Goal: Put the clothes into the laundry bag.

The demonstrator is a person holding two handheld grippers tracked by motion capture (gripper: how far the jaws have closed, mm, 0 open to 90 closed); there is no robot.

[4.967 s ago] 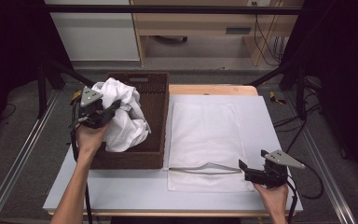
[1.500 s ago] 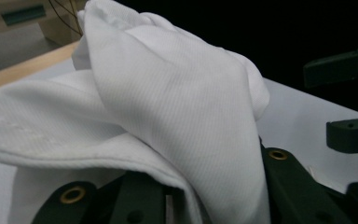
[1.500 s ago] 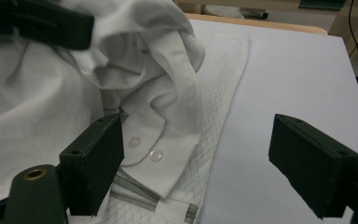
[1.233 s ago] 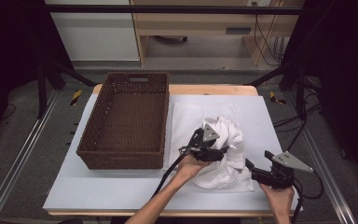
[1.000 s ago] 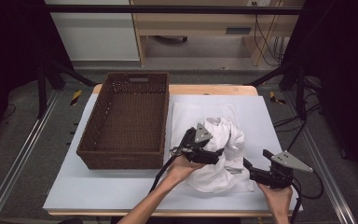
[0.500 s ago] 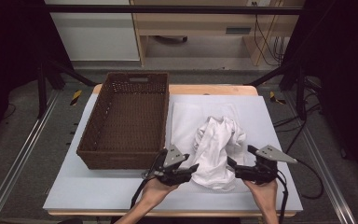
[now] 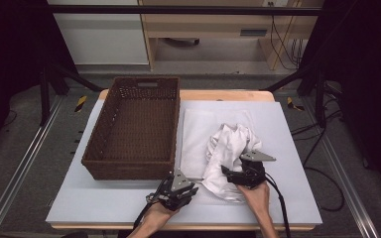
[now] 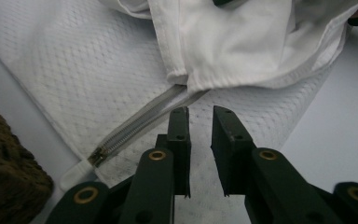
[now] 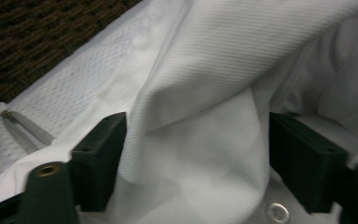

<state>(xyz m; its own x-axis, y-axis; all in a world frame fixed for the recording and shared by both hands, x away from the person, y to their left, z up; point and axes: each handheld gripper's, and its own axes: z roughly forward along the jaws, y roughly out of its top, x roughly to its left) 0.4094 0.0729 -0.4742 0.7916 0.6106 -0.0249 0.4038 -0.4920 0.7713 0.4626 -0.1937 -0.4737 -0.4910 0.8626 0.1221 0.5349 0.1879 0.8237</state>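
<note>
Your right tool (image 7: 230,174) has closed partway around the white garment (image 7: 230,146), cloth bunched between its jaws. Your left tool (image 8: 200,116), narrowed and empty, sits just short of the hem; the zipper end is blurred.

Grey floor (image 7: 34,163) around table; metal rails (image 7: 20,168) either side; wooden shelf unit (image 7: 213,29) behind; cables (image 7: 283,39) at right; dark surroundings.

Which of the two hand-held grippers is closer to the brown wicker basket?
The left gripper. It sits just off the basket's near right corner, while the right gripper is farther right, its fingers around the crumpled white garment.
</note>
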